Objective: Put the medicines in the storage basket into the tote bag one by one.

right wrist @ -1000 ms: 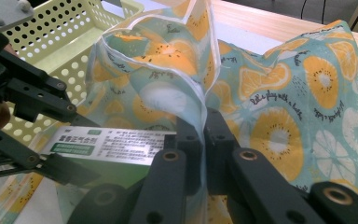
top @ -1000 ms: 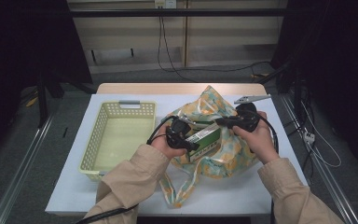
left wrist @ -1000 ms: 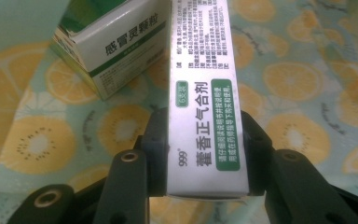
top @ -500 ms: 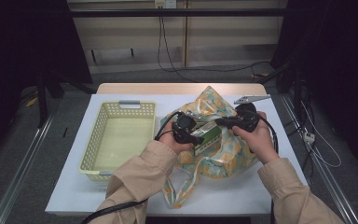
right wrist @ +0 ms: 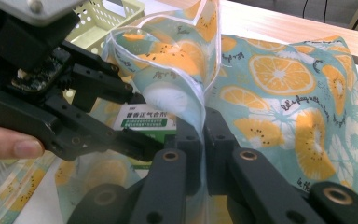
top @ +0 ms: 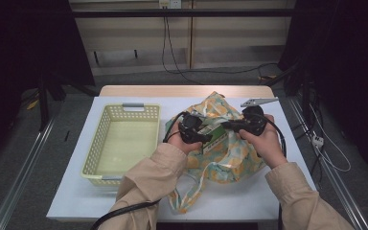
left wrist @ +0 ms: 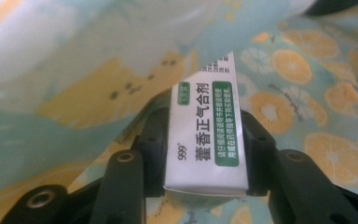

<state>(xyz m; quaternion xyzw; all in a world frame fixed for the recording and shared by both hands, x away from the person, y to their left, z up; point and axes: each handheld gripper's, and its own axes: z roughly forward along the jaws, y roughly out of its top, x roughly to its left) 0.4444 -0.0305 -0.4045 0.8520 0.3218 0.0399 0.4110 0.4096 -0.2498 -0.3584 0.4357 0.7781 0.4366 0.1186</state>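
I see one white table, and on it one pale yellow basket, well to the left of both sets of fingers. One fabric bag printed with orange slices lies under and around the fingers, its handles trailing toward my side.

Both forearms come in from the bottom in tan sleeves, bent inward so the two hands meet over the bag. My left hand holds the left gripper pointing right; my right hand holds the right gripper pointing left, the tips near each other.

One white and green medicine box sits squarely between the left gripper's fingers, which are clamped on its two sides, with bag cloth draped just above it. The right gripper's fingers are drawn narrow, pinching the bag's white-edged rim and lifting it just beside the box.
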